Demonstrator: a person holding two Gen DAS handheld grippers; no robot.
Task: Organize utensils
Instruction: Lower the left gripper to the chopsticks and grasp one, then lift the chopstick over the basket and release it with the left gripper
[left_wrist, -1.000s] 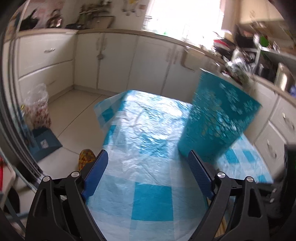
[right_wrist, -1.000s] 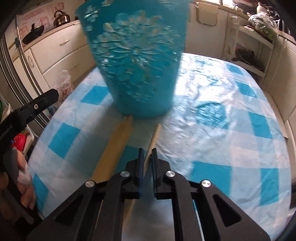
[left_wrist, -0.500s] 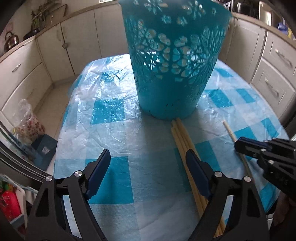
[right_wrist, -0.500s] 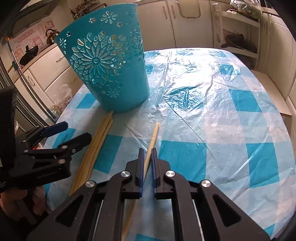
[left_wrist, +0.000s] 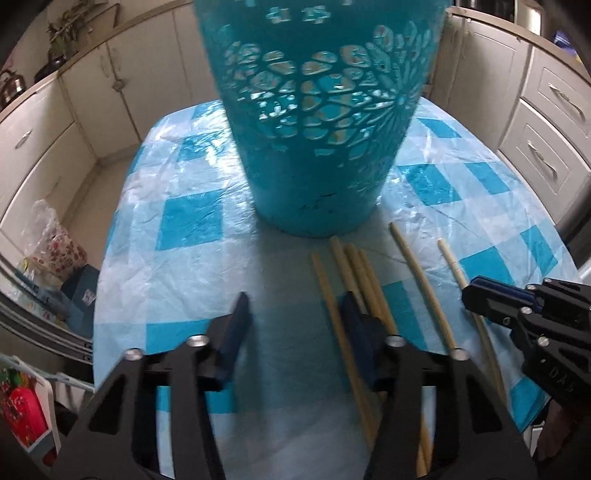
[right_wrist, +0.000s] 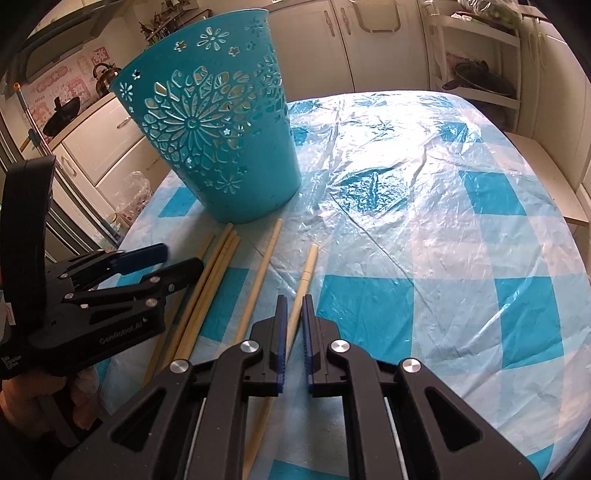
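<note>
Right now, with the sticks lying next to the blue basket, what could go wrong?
The right gripper pinches one chopstick far from its tip, so it might swing or slip when lifted. The left gripper is closing beside a tight bunch of chopsticks; it could grab several or scatter them. The basket stands close and could get bumped.

Daylight glares white off the plastic tablecloth (right_wrist: 406, 155) in the right wrist view. The left wrist view is dimmer, softly blurred, the basket (left_wrist: 317, 122) shadowed. Fisheye bends edges, corners black.
</note>
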